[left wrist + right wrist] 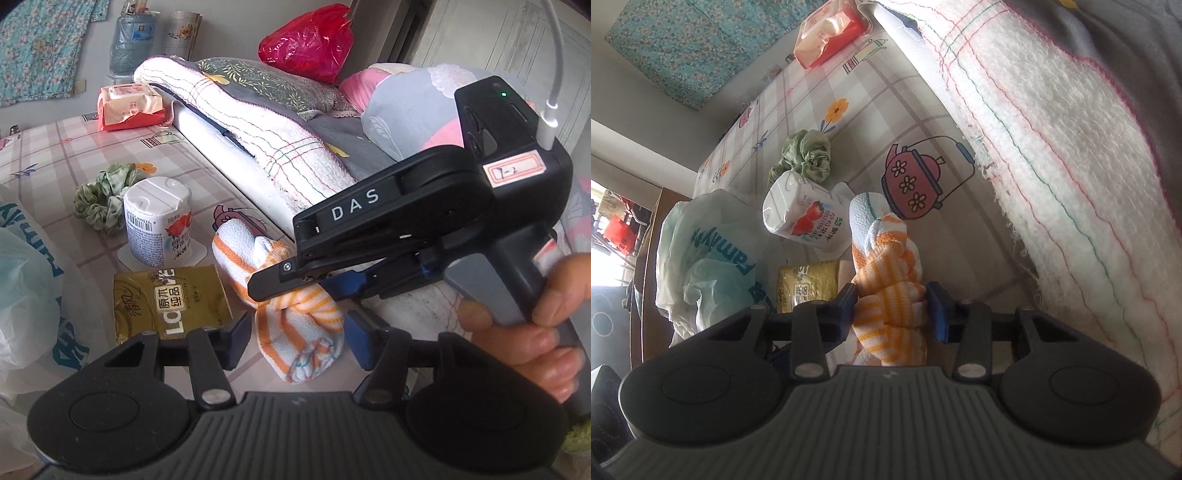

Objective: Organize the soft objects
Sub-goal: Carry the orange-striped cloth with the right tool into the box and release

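On right gripper: "DAS", tag "7-2"; fingers pinch towel.

Orange-and-white striped towel; green scrunchie; gold tissue pack; red bag.

Knotted towel lower end behind tool body, plastic bag cut by left edge
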A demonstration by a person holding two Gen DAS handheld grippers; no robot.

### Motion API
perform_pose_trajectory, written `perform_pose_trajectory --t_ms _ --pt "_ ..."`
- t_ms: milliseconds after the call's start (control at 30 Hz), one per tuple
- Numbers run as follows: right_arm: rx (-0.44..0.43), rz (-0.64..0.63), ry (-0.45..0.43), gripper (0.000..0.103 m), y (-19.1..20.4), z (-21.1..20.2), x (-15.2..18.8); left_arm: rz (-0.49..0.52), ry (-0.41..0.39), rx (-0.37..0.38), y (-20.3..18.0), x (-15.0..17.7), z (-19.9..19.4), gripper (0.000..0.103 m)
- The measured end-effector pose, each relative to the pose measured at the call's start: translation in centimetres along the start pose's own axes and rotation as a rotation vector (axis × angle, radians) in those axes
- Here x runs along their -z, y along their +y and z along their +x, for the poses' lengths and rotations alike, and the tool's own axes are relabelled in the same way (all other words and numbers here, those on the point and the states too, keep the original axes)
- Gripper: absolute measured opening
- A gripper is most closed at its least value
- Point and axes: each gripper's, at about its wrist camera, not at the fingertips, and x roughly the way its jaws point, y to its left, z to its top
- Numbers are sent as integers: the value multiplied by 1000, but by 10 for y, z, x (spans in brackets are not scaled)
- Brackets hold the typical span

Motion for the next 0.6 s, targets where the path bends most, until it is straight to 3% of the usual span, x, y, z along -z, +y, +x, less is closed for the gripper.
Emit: perform_pose_trajectory --t_ms 333,600 --pt "-14 55 -40 38 -7 -11 11 11 -15 31 -8 1 -12 46" --pt "-33 35 -140 37 6 -47 26 46 -107 36 -20 -4 -47 45"
